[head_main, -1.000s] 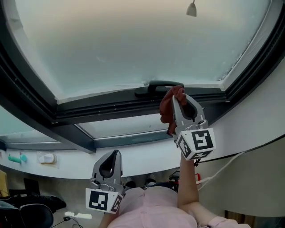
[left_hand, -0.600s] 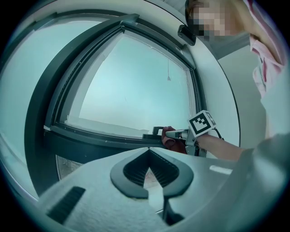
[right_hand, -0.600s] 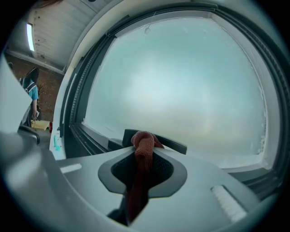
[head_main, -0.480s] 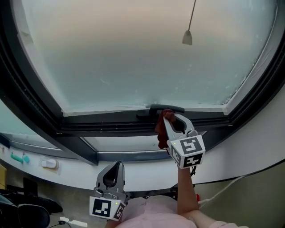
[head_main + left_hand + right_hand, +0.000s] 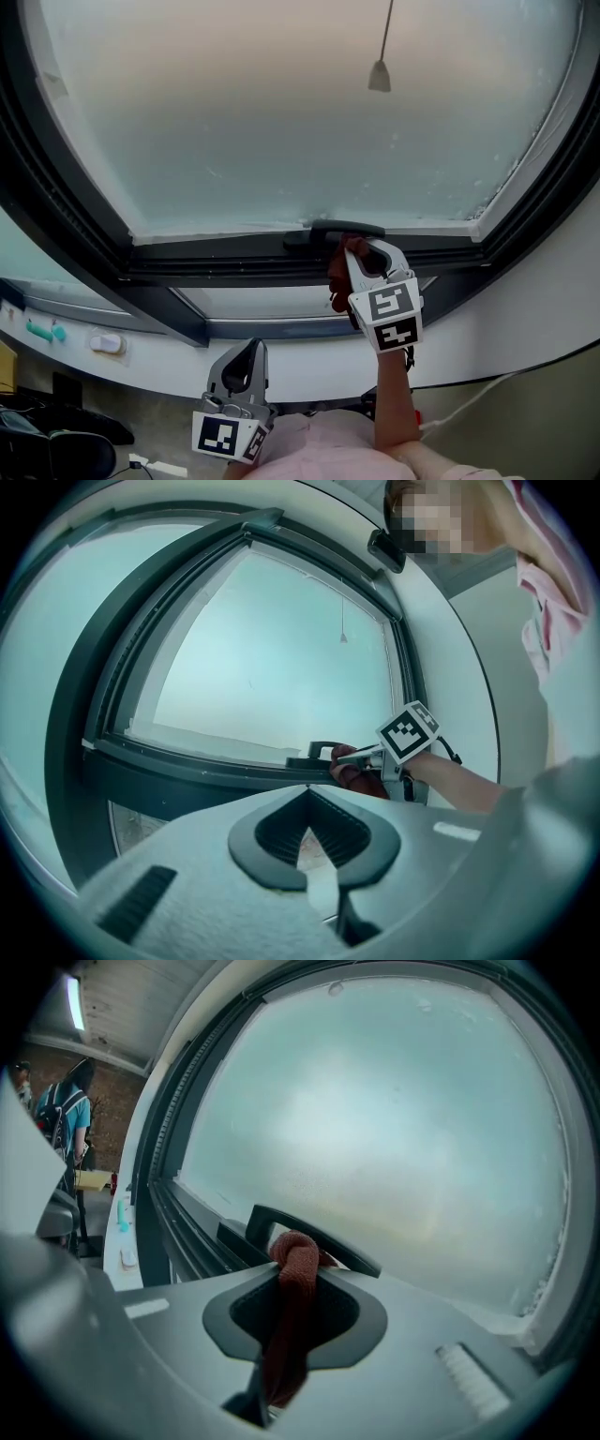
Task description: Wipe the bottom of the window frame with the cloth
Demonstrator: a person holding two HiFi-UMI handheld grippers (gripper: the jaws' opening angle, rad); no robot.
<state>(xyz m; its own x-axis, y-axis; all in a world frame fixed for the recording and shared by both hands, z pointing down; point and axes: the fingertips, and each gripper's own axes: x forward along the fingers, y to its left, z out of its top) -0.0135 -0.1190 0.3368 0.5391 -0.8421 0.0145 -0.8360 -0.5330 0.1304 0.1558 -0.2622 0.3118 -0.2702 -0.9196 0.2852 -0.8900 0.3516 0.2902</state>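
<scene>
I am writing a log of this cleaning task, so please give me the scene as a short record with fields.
right gripper: shut on the red cloth
left gripper: shut, nothing between the jaws, held low
cloth position: beside the black handle, at the bottom frame
cloth touching frame: cannot tell
glass: frosted, nothing visible through it

Soft, even daylight pours through the frosted window pane, tinted pinkish toward its top in the head view. The dark window frame lies in shade. The 2 gripper views curve heavily, with black vignetted corners and soft foregrounds.
</scene>
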